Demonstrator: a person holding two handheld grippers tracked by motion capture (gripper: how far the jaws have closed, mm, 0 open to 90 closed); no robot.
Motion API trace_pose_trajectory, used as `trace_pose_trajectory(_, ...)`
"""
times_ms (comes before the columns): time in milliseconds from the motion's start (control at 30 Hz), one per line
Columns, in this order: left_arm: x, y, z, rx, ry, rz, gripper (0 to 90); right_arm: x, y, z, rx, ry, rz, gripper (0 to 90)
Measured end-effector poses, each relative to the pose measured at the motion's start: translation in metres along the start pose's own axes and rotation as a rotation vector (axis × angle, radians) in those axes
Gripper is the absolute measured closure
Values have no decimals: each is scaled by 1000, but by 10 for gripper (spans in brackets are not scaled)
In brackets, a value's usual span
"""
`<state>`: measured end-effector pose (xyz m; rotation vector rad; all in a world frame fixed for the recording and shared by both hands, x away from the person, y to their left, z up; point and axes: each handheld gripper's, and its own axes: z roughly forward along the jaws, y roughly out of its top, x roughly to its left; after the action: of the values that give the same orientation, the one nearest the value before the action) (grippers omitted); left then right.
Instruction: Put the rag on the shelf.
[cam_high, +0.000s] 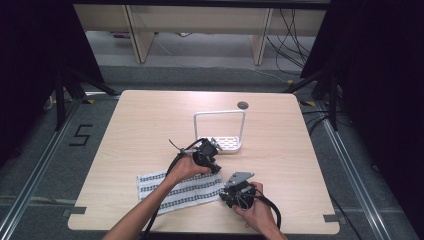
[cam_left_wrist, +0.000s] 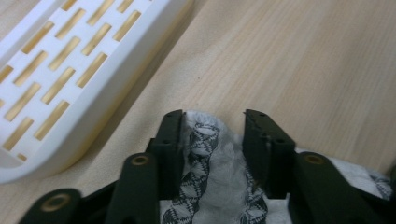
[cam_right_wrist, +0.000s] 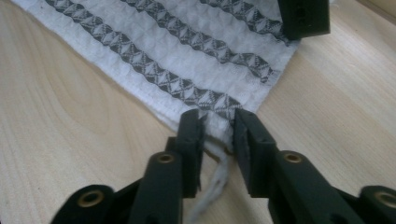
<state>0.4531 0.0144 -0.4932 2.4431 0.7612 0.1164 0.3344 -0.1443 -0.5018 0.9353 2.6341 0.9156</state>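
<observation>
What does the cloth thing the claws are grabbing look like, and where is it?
Look at the near half of the wooden table, in front of the white rack. The cloth lies flat there, a claw at each right-hand corner. It is white with dark patterned stripes.

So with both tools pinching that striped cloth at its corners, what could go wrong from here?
1. The right tool has just the very corner of the cloth between its jaws, so that corner may slip out when lifted.
2. A loose thread hangs at that corner and could snag.
3. The left tool works close beside the white rack; the cloth might catch on it or nudge it.
</observation>
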Motion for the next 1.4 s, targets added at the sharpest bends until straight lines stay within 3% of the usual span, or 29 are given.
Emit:
trace_pose_trajectory(67, 0, -1, -1, -2, -11, 36, 694, 3, 0, 2, -10, 4, -8, 804)
trace_pose_trajectory(167, -1, -1, -1, -5, -14, 41, 767, 1, 2, 4, -16, 7, -15, 845)
trace_pose_trajectory(333, -4, -2, -2, -3, -4, 56, 811, -3, 3, 3, -4, 31, 3, 864)
trace_pose_trajectory(367, -3, -1, -3, -9, -4, 78, 816, -3, 3, 4, -20, 27, 11, 865)
trace_pose_trajectory(567, -1, -3, -9, -21, -4, 76, 828, -5, 4, 0, -27, 37, 31, 869)
trace_pose_trajectory(600, -2, -3, -11, -22, -5, 66, 828, -7, 5, -1, -38, 26, 9, 869)
trace_pose_trajectory(733, 0, -3, -21, -55, -15, 52, 829, -9, 6, -5, -50, 38, 3, 871)
trace_pose_trajectory(867, 0, -4, -33, -90, -21, 21, 828, -8, 10, -13, -76, 35, 24, 871)
trace_pose_trajectory(933, 1, -5, -42, -118, -25, -3, 827, -8, 14, -18, -122, 30, 25, 872)
trace_pose_trajectory(967, 4, -5, -48, -92, -21, 30, 827, -8, 14, -18, -122, 30, 25, 872)
trace_pose_trajectory(1067, 9, -7, -62, -109, -18, 17, 826, -10, 19, -25, -146, 29, 18, 872)
trace_pose_trajectory(1133, 13, -8, -76, -146, -18, -26, 826, -12, 25, -33, -155, 31, 8, 873)
trace_pose_trajectory(1167, 13, -8, -76, -146, -18, -26, 826, -12, 25, -33, -155, 31, 8, 873)
trace_pose_trajectory(1233, 12, -8, -86, -199, -13, -64, 826, -13, 29, -36, -172, 31, 5, 873)
trace_pose_trajectory(1400, 8, -4, -110, -260, 17, -75, 824, -21, 41, -47, -207, 29, 11, 875)
